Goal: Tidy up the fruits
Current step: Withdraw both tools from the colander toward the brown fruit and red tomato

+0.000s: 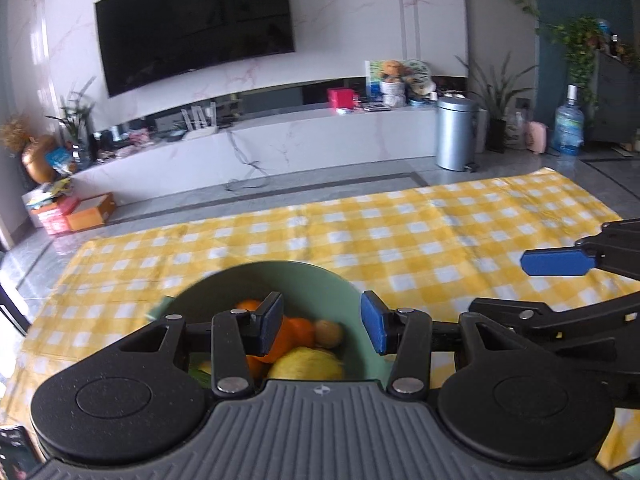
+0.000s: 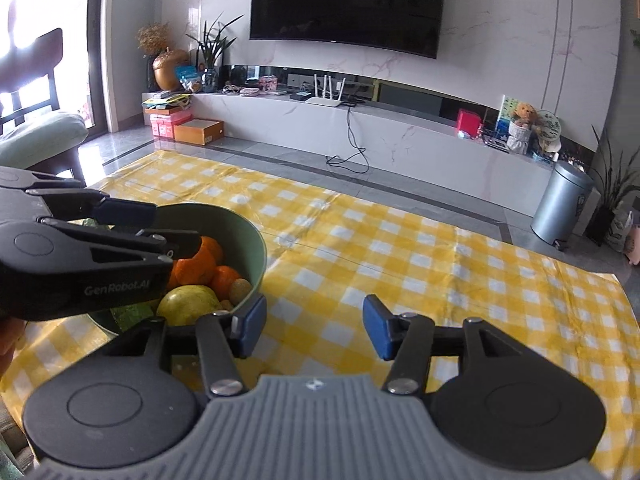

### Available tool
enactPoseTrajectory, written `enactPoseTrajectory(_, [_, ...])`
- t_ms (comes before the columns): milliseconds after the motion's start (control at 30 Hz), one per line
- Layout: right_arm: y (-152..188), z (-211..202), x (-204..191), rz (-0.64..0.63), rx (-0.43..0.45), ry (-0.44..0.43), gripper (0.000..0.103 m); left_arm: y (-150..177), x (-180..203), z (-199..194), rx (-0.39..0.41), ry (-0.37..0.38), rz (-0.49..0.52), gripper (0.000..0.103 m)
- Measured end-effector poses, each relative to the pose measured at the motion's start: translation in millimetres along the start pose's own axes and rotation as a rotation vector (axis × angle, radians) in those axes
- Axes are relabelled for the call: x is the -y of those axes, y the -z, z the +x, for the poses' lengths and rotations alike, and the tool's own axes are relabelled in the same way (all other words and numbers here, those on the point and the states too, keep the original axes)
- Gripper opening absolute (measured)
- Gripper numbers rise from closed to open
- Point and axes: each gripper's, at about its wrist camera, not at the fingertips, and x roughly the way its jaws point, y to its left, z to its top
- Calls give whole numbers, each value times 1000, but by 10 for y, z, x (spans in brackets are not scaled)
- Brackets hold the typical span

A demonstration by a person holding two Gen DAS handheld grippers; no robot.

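A green bowl (image 1: 304, 276) (image 2: 256, 240) stands on a yellow checked cloth. It holds oranges (image 1: 294, 332) (image 2: 200, 264), a yellow-green fruit (image 1: 308, 364) (image 2: 188, 304) and a small brown fruit (image 1: 329, 333) (image 2: 240, 288). My left gripper (image 1: 322, 320) (image 2: 160, 226) hovers over the bowl, open, with nothing between its blue pads. My right gripper (image 2: 314, 326) (image 1: 532, 284) is to the right of the bowl over the cloth. It is open too and holds nothing. The bowl's near side is hidden behind the gripper bodies.
The yellow checked cloth (image 2: 400, 264) covers the floor ahead. Beyond it run a white TV bench (image 2: 400, 136) and a wall-mounted TV (image 2: 348, 0). A metal bin (image 2: 564, 200), cardboard boxes (image 2: 198, 131), a water bottle (image 1: 568, 128) and a chair (image 2: 40, 120) stand around the edges.
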Motion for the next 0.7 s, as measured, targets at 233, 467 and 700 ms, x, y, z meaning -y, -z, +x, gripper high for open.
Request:
enactPoseTrajectory(233, [401, -77, 237, 78, -36, 60, 54, 148, 252, 19, -48, 124, -13, 53])
enactPoseTrajectory(467, [699, -33, 425, 132, -77, 110, 54, 338, 366, 124, -103, 195, -124, 53])
enactPoseTrajectory(700, [842, 93, 513, 157, -109, 115, 54, 525, 457, 284, -143, 203, -96, 49])
